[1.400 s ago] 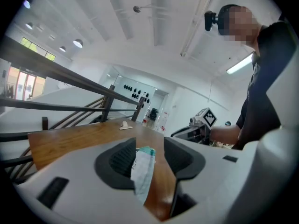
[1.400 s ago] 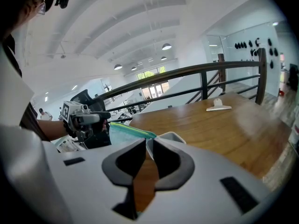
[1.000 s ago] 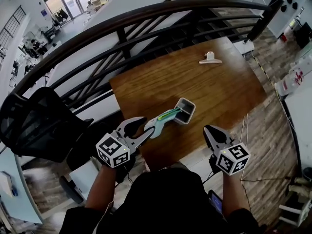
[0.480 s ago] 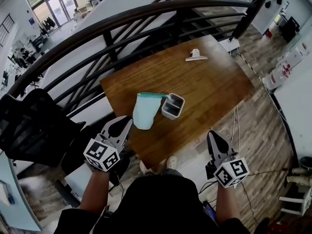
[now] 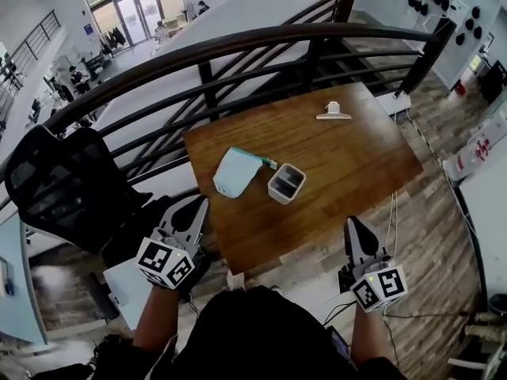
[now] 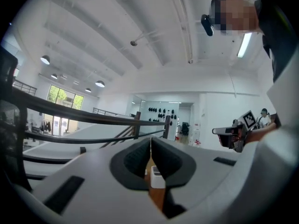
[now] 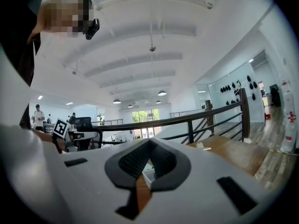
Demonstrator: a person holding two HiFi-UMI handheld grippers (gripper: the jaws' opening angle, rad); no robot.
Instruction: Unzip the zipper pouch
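Since a second ago the pouch (image 5: pixel 235 174) has gone from hanging at the left tongs (image 5: pixel 196 206), over the near edge, to lying flat on the tabletop (image 5: pixel 348 165). Both tongs have pulled back off that edge toward the person.

Left: black mesh chair (image 5: pixel 63 188) outside the dark railing (image 5: pixel 238 42). The left forearm reaches forward, marker cube on top, with the tongs pointing roughly level at the tabletop's near left corner. The left gripper view shows the left tongs (image 6: pixel 150 160) just closed, pads together, gripping nothing; only the tabletop and box show behind the slit.

Middle: the light teal pouch sits on the left half of the tabletop, just beside a small grey box (image 5: pixel 286 184) on its right. It is apart from both tongs.

Right: a metal clip (image 5: pixel 333 112) lies near the far edge. The right forearm is also forward, with the right tongs (image 5: pixel 354 226) off the near right edge, aimed slightly down. The right gripper view shows the right tongs (image 7: pixel 148 160) shut and empty.
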